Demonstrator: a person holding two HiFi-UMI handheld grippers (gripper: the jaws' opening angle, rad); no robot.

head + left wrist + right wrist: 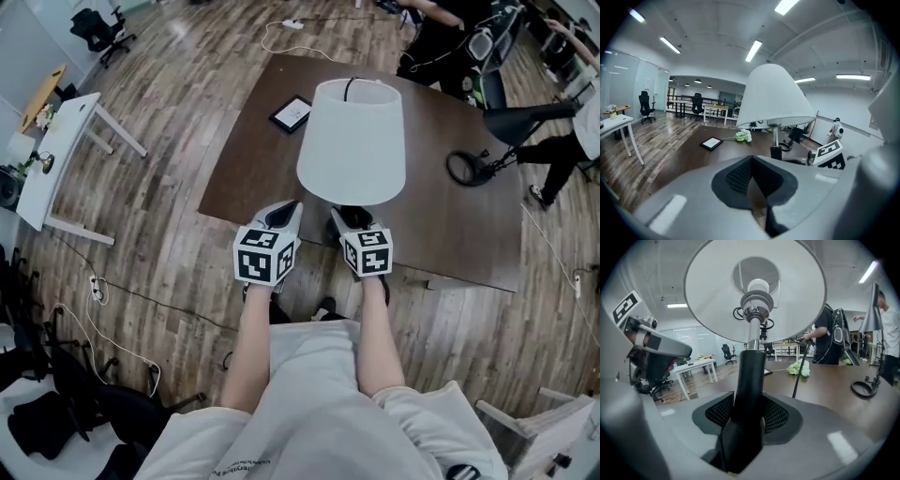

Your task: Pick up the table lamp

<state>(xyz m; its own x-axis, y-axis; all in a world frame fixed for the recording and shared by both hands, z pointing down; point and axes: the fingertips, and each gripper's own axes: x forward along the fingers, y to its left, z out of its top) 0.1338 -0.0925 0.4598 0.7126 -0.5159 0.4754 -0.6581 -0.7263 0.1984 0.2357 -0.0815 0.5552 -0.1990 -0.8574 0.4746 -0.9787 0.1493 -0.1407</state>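
Dark brown desk [246, 164] stands on a floor [169, 103] of grey-brown wood planks, in a wide open office lit by strip lights [753, 49] set into a white ceiling. The table lamp [352, 141] is upright at the near edge of the desk, just ahead of the person's two forearms. Its white cone shade [712, 296] is above both grippers.

The right gripper [352, 218] pinches the lamp's black stem [750, 369] low down, one ribbed pad on either side. Whether the lamp's base rests on the desk cannot be told. The left gripper [281, 214] is just beside it on the left, tips pressed together with nothing between them and clear of the lamp.

Farther back on the desk lie a black-framed tablet [291, 112] and a green and white bundle [799, 367]. A black desk lamp with a ring base [467, 168] is near the right edge.

A white desk [52, 159] stands well apart on the left, with black office chairs [97, 32] beyond it. A white power strip [292, 24] and its cable lie on the floor behind the desk. Two people [441, 37] stand at the far right corner.
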